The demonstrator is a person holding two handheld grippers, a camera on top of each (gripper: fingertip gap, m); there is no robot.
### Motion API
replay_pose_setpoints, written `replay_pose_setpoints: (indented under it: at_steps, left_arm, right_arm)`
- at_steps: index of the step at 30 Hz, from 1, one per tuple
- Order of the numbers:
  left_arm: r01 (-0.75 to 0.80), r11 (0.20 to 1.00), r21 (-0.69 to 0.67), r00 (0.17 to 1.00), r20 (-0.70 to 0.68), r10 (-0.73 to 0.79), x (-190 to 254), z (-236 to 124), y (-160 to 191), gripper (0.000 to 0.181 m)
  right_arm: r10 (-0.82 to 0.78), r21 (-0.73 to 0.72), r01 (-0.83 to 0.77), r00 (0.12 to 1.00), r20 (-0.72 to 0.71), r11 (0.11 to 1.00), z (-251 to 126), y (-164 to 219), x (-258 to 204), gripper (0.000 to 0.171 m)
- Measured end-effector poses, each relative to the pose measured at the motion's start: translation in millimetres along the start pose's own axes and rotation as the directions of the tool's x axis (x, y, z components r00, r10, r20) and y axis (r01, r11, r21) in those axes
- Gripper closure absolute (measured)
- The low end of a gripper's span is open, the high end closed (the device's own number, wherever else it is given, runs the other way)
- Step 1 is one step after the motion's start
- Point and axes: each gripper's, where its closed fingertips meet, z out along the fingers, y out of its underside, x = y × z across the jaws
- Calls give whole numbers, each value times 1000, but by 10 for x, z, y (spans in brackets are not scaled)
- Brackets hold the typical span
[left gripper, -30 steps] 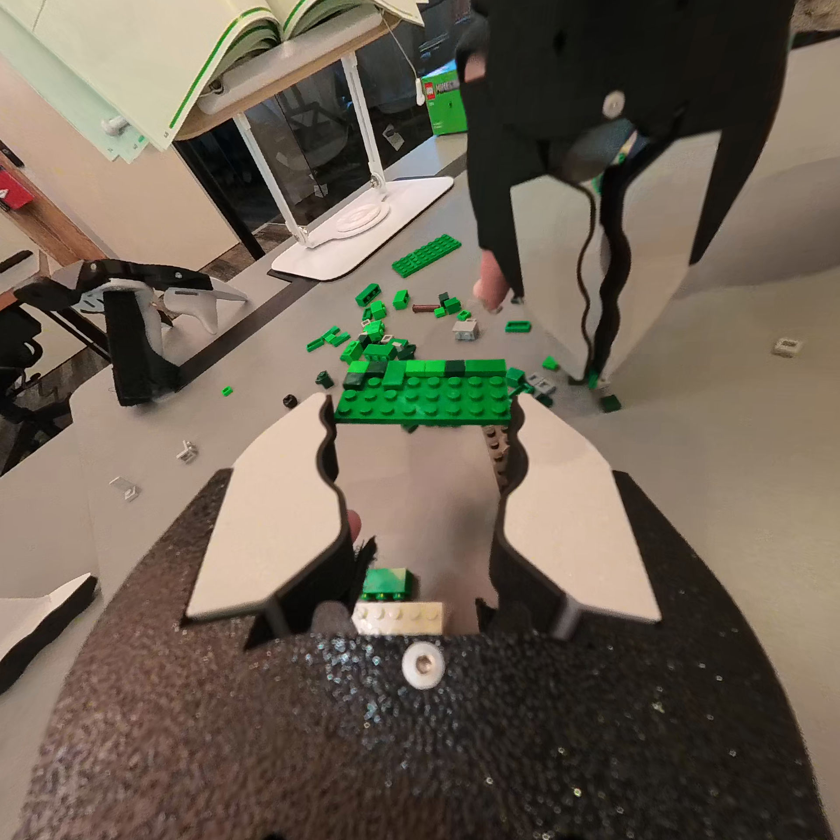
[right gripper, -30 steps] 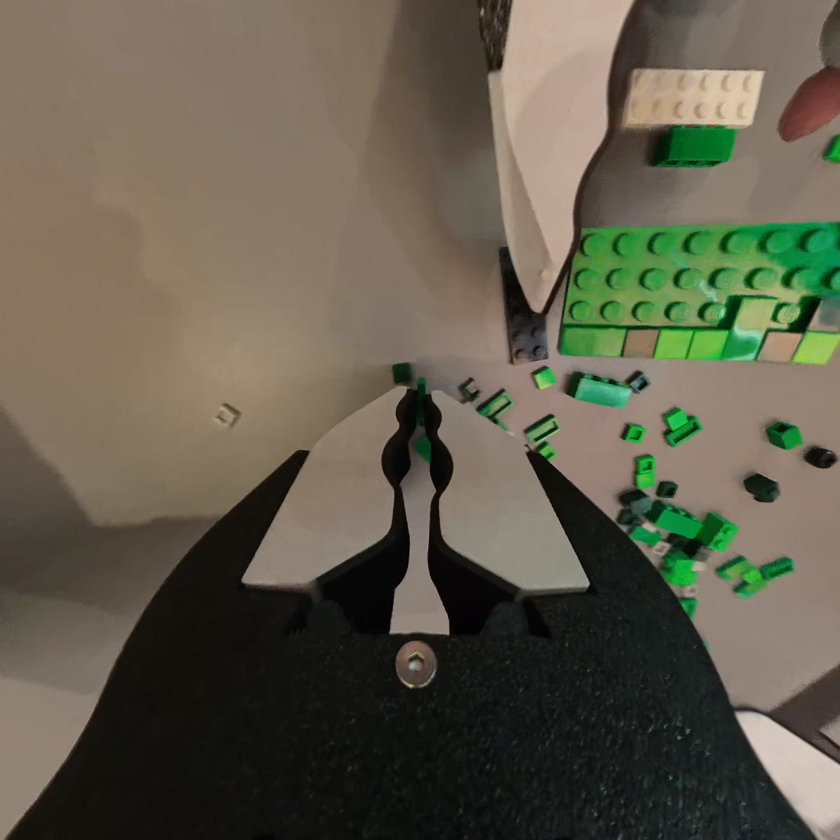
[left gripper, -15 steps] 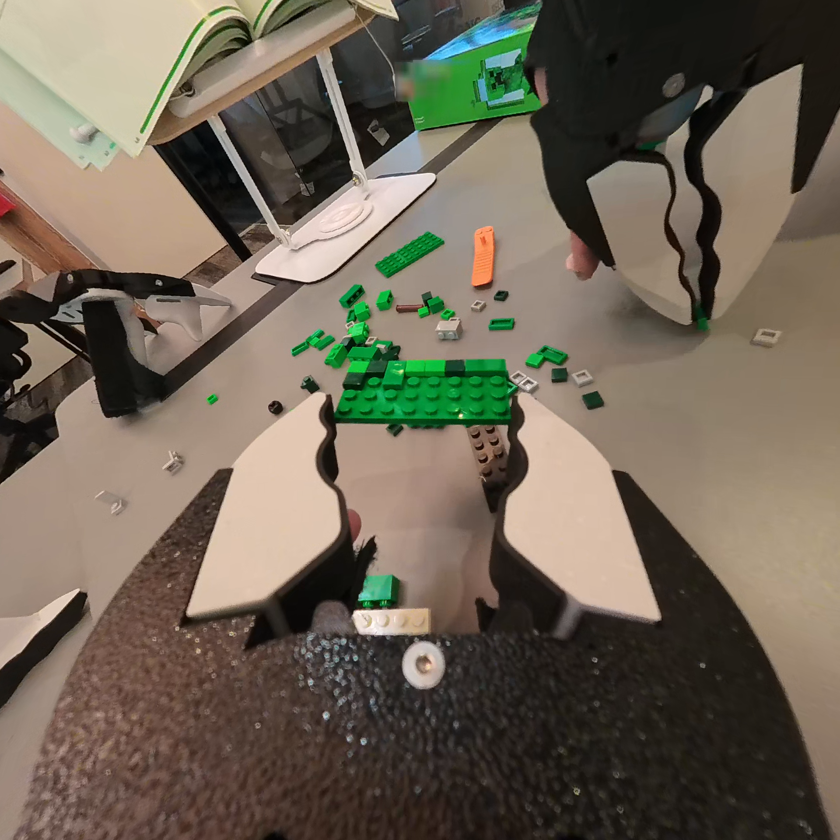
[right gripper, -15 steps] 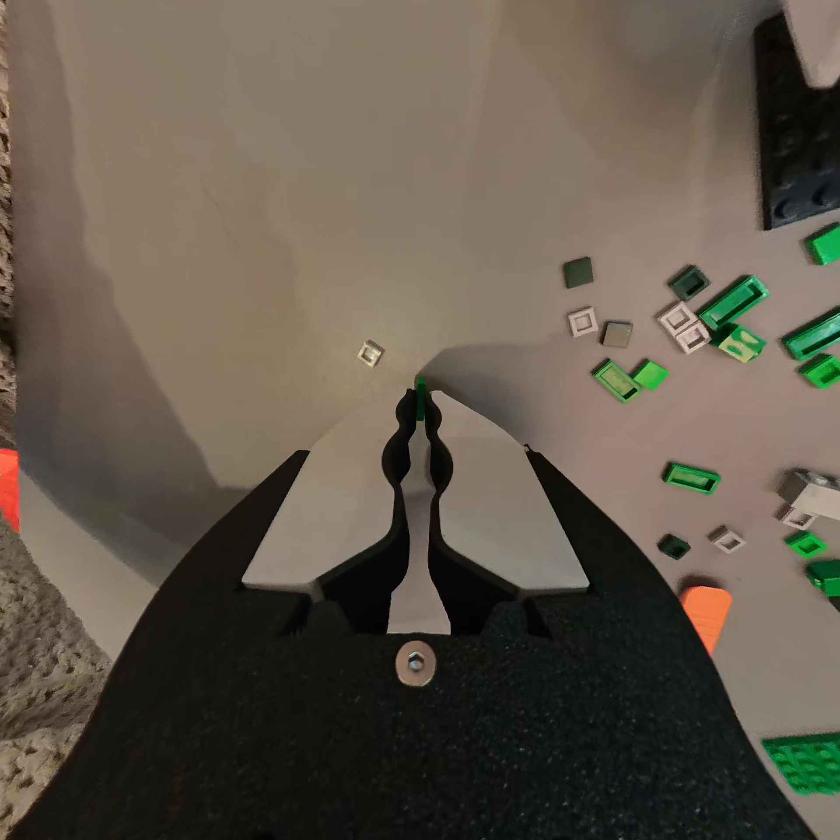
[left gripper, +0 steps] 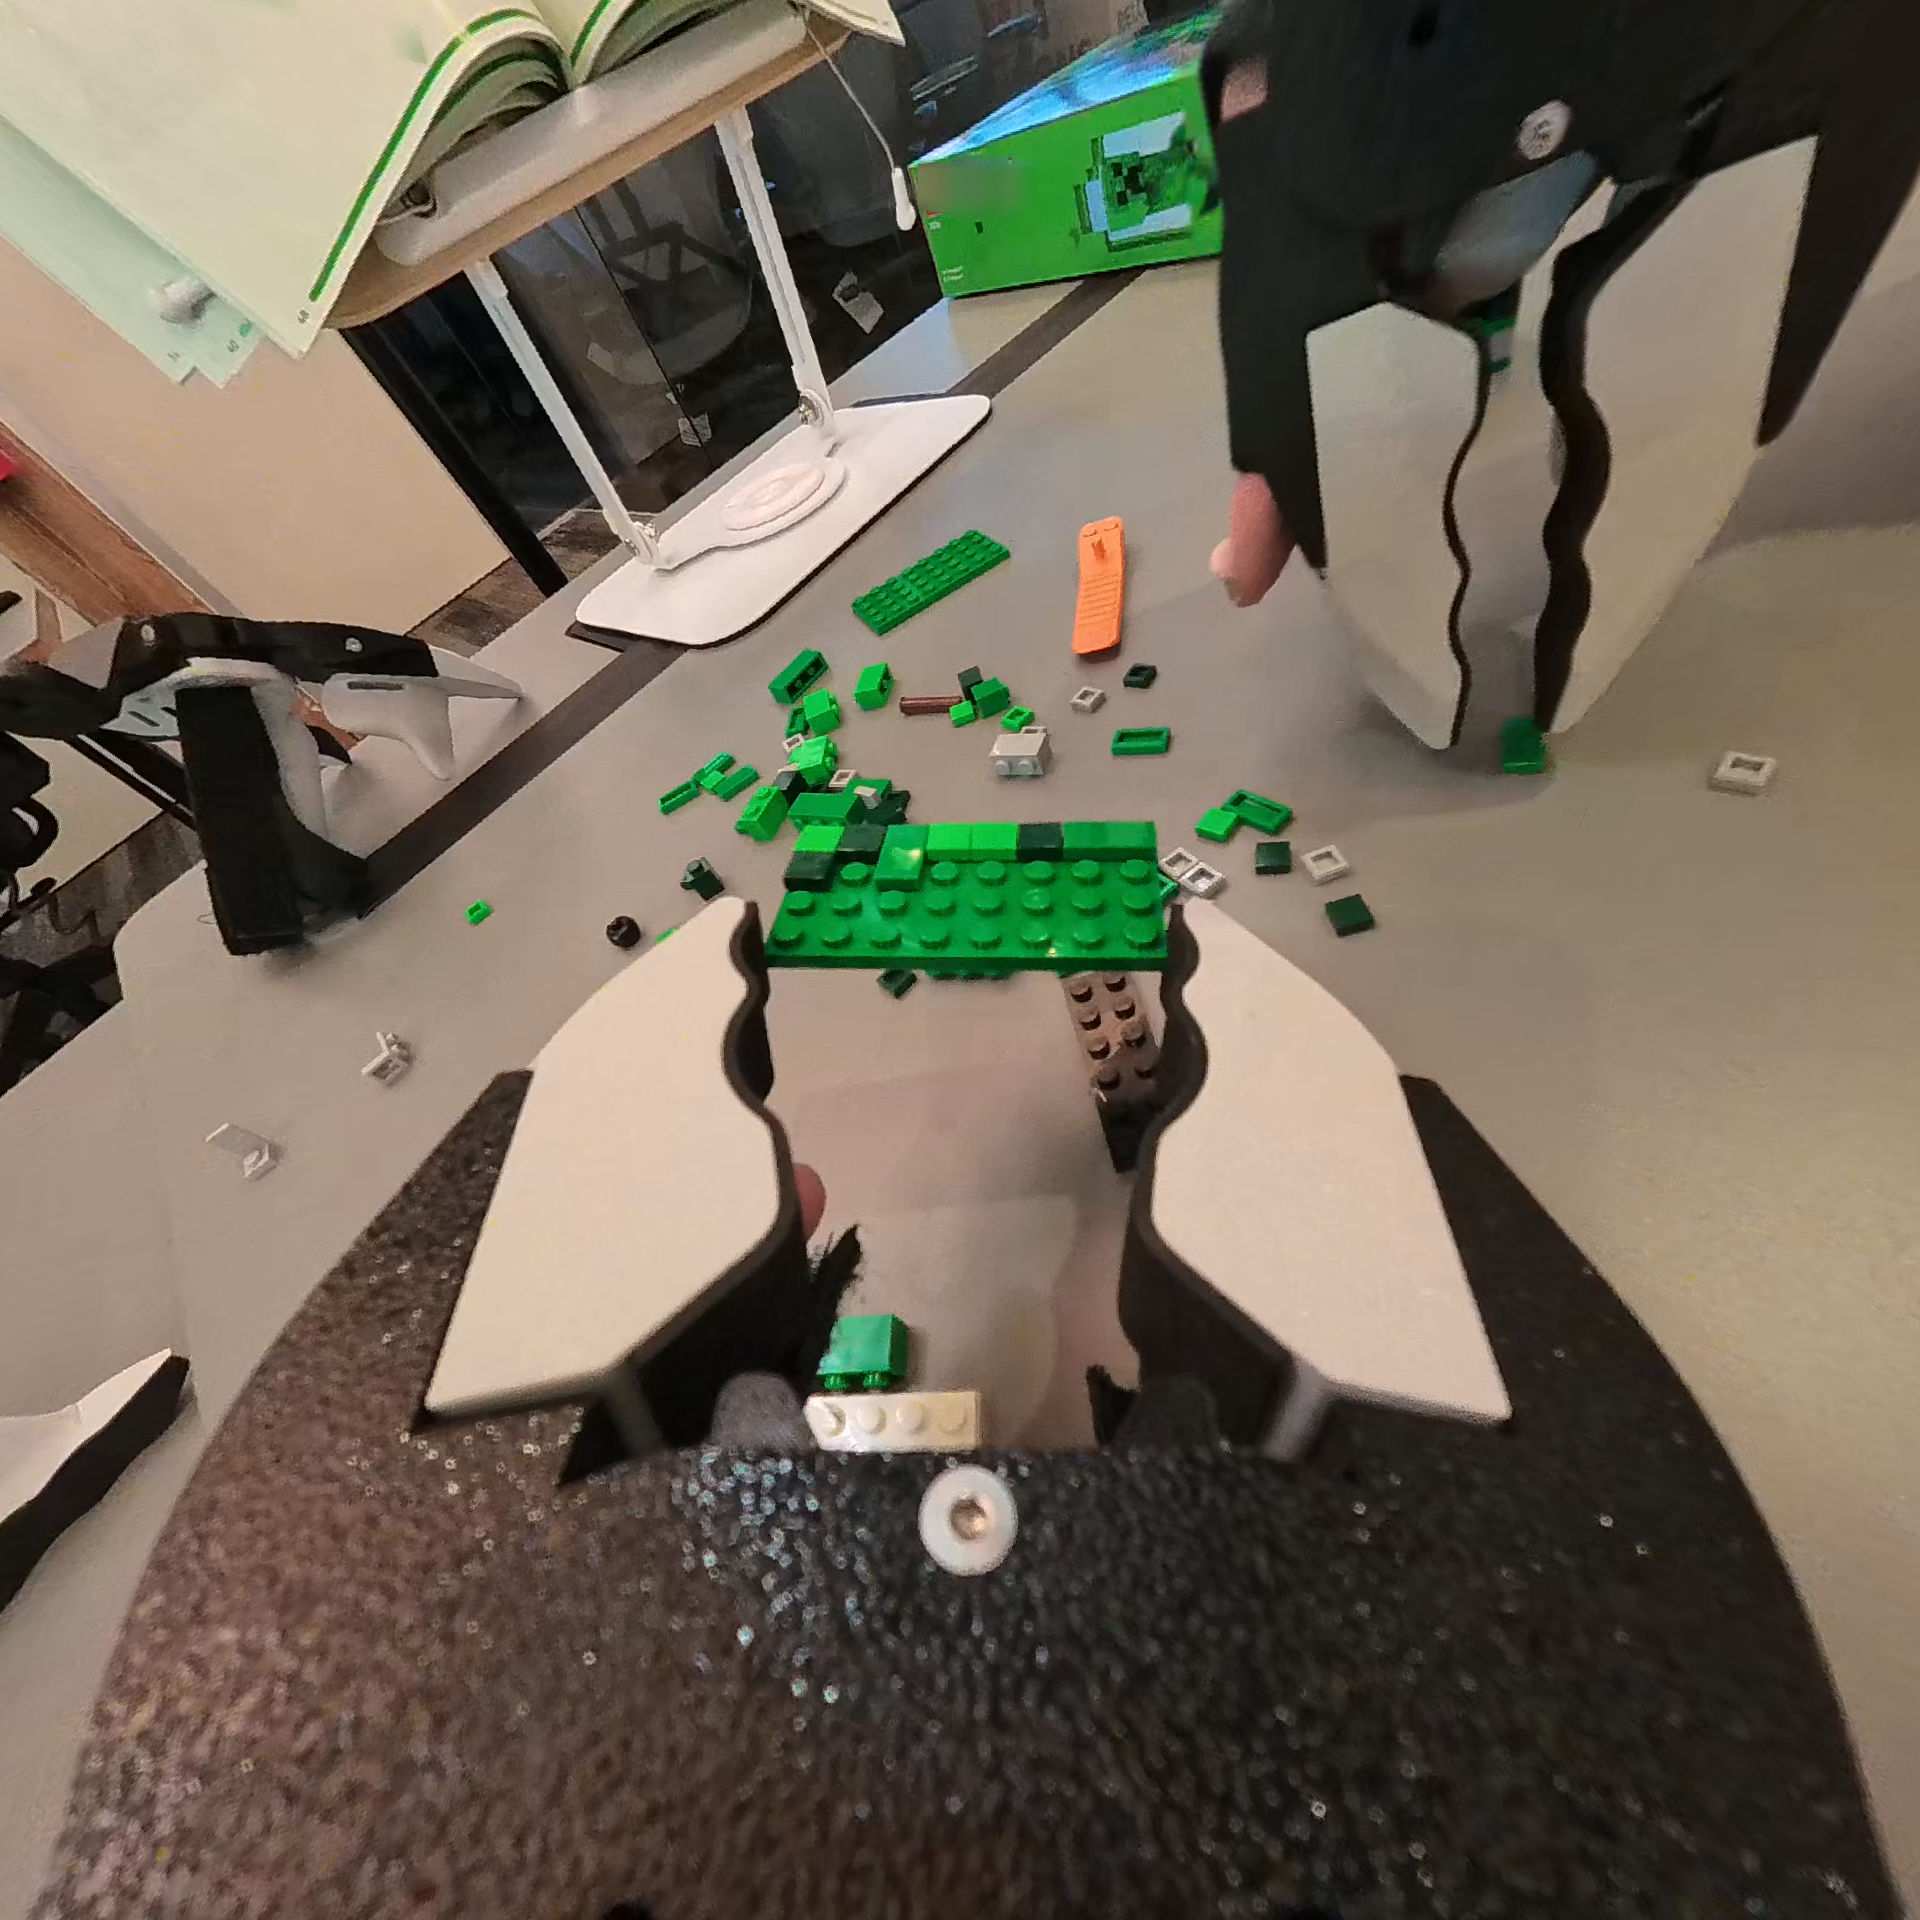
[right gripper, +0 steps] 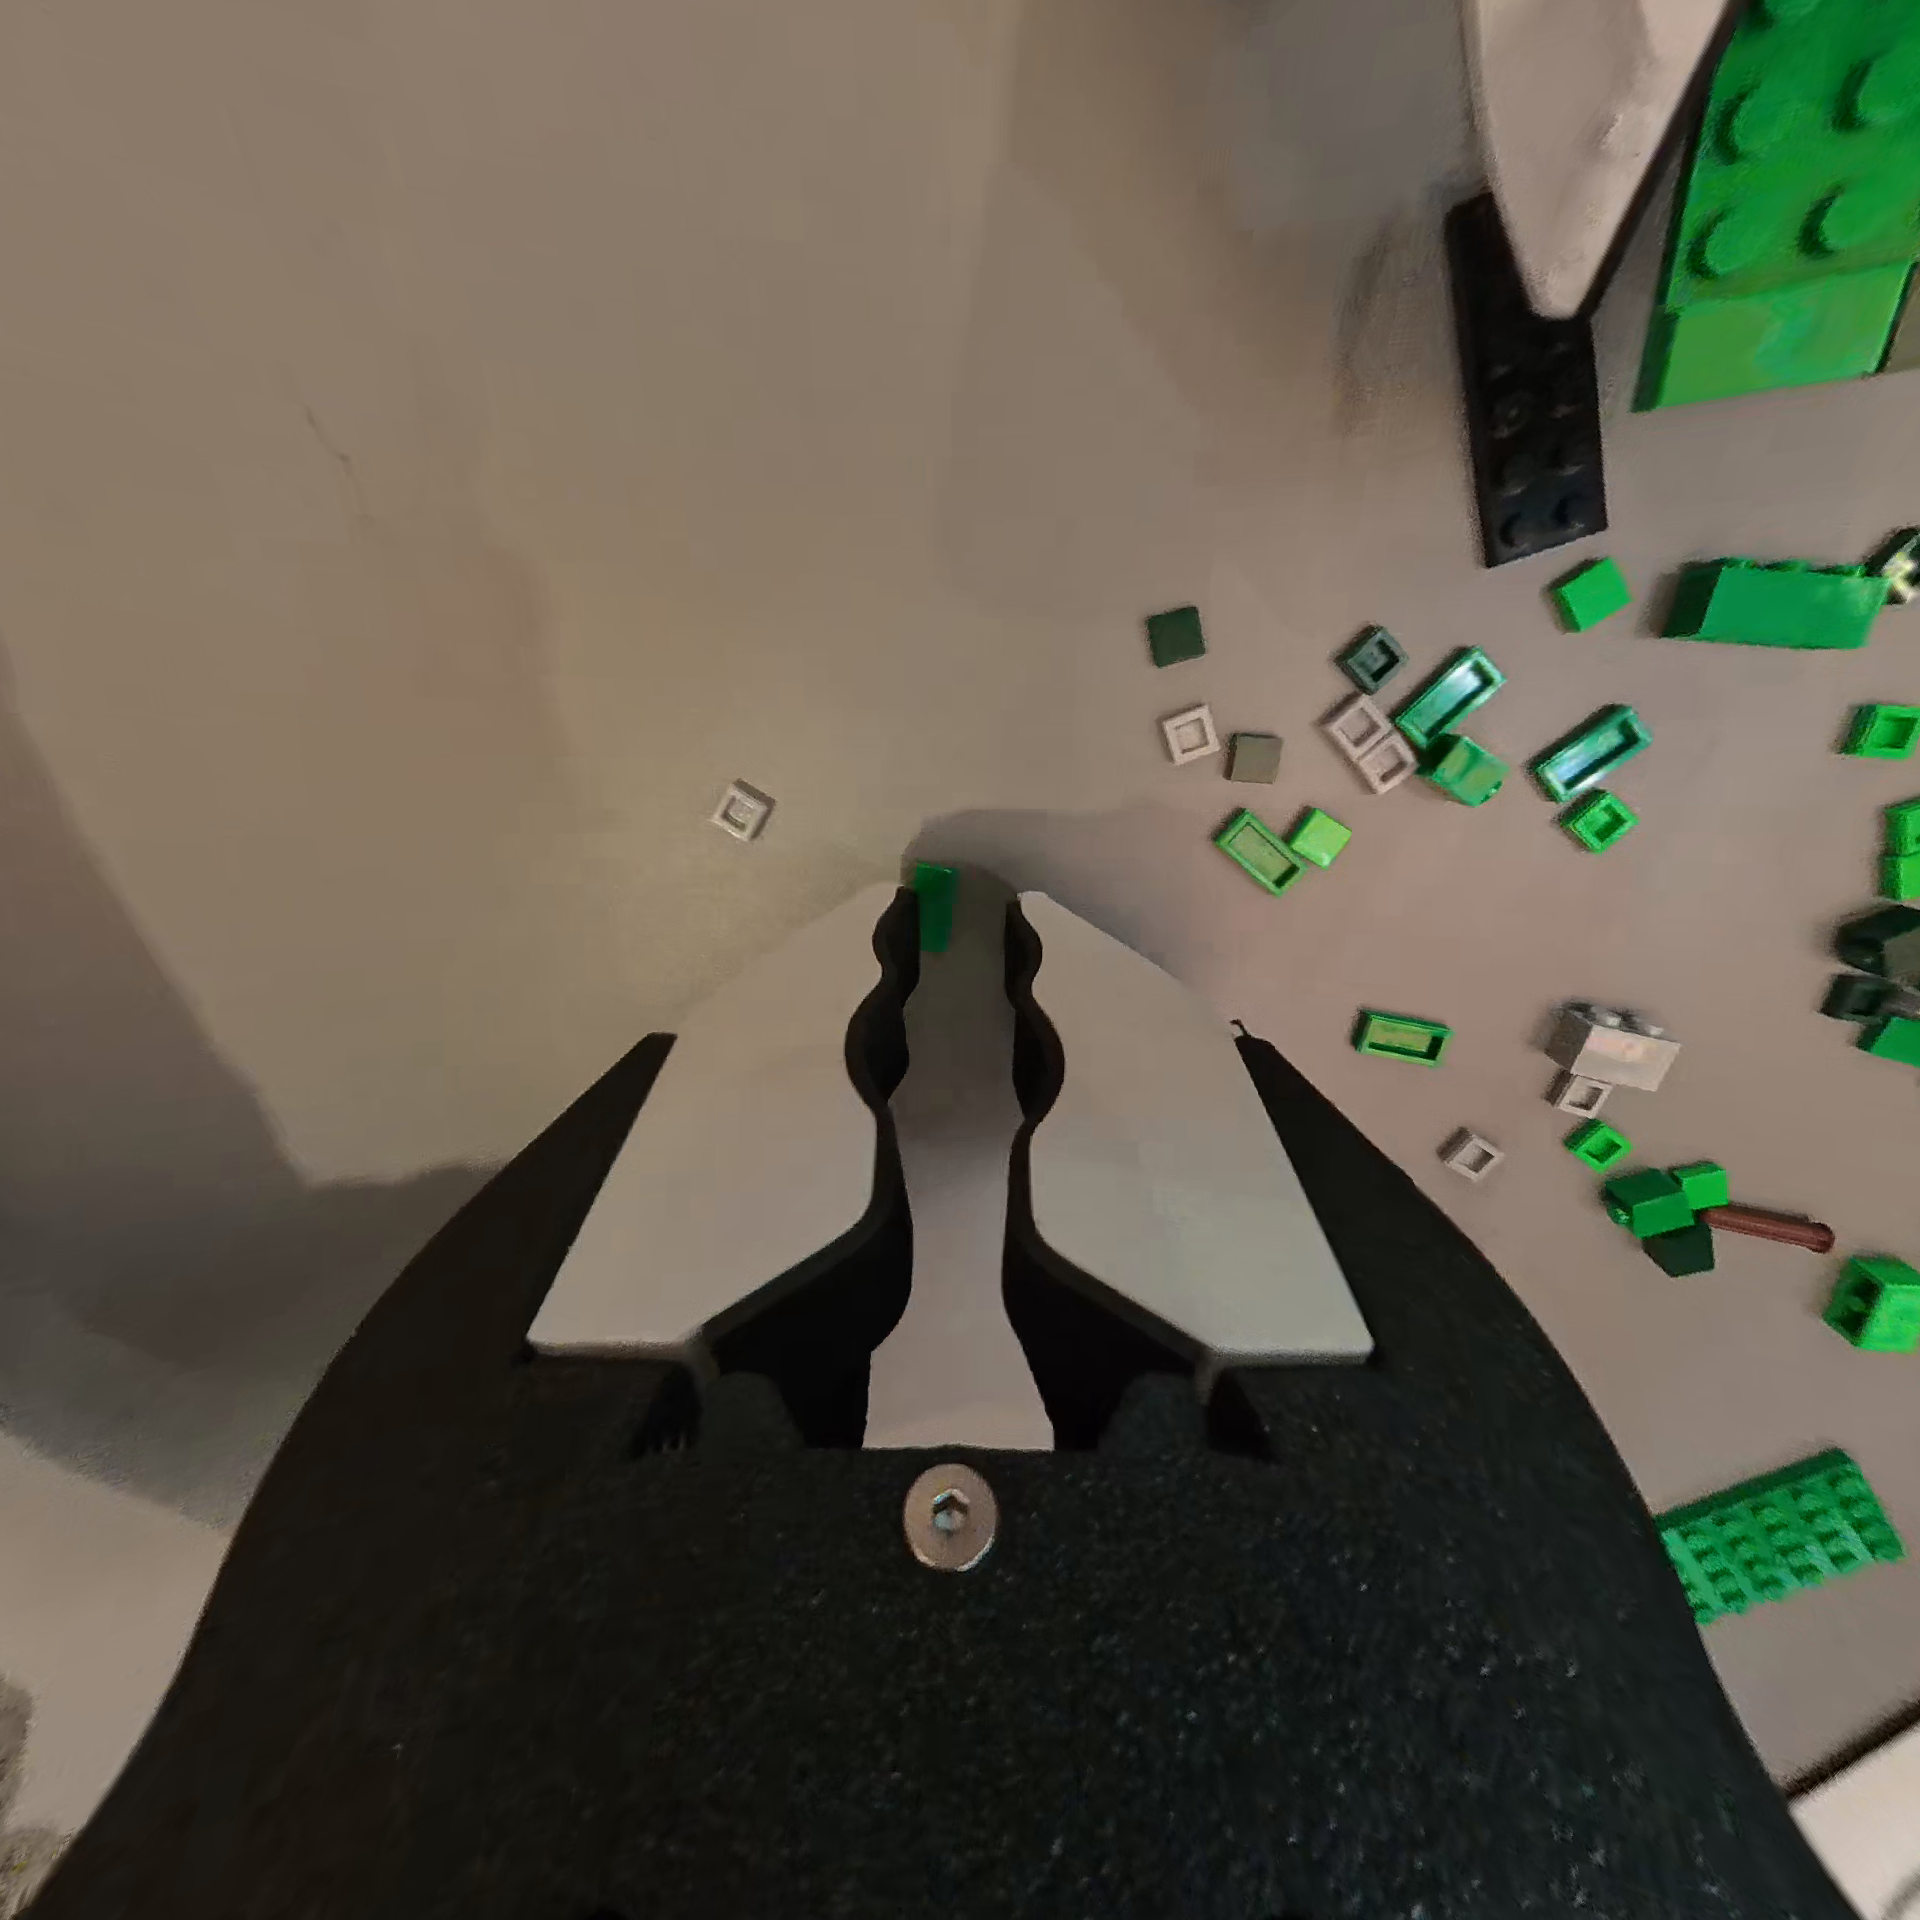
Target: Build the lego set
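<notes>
— Green plate, left wrist view? 
— Mid-frame, just past the wide-open, empty left gripper.
— Right wrist view?
— Plate's at upper right; the right gripper is slightly parted, a small green tile against its left finger.

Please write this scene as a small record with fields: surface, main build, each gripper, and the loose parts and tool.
surface: grey table
main build: green studded plate with a row of flat tiles along its far edge
left gripper: open, fingertips at the plate's two ends
right gripper: slightly open, small green tile at the tip of one finger
loose parts: green and grey pieces scattered beyond the plate
tool: orange brick separator
</notes>
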Motion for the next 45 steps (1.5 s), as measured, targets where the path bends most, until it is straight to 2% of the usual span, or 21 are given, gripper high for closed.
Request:
replay_pose_setpoints:
  at_steps: [8,19,23,28,30,35,45]
  left_arm:
    - [-6,1000,-3,1000,-4,6,12,3,1,109]
    - [-7,1000,-3,1000,-9,7,31,4,-6,109]
    - [-13,1000,-3,999,-42,13,131,29,-37,109]
    - [-54,999,1,986,-158,53,533,133,-160,109]
    - [-68,998,-5,979,-193,66,664,161,-186,109]
    - [-48,999,12,965,-257,49,866,165,-274,109]
    - [-48,999,22,962,-268,52,896,157,-292,109]
  right_arm:
    - [-37,-39,32,992,-122,999,22,-4,-20,156]
    - [33,-91,-43,994,-104,995,81,24,-28,164]
    - [17,-22,-21,989,-150,1000,-8,-15,3,164]
    - [48,246,14,969,-242,969,-522,-425,64,164]
    - [54,304,27,966,-254,952,-654,-553,88,164]
    - [48,270,35,955,-294,962,-605,-608,241,164]
    - [42,211,19,958,-283,977,-417,-550,324,164]
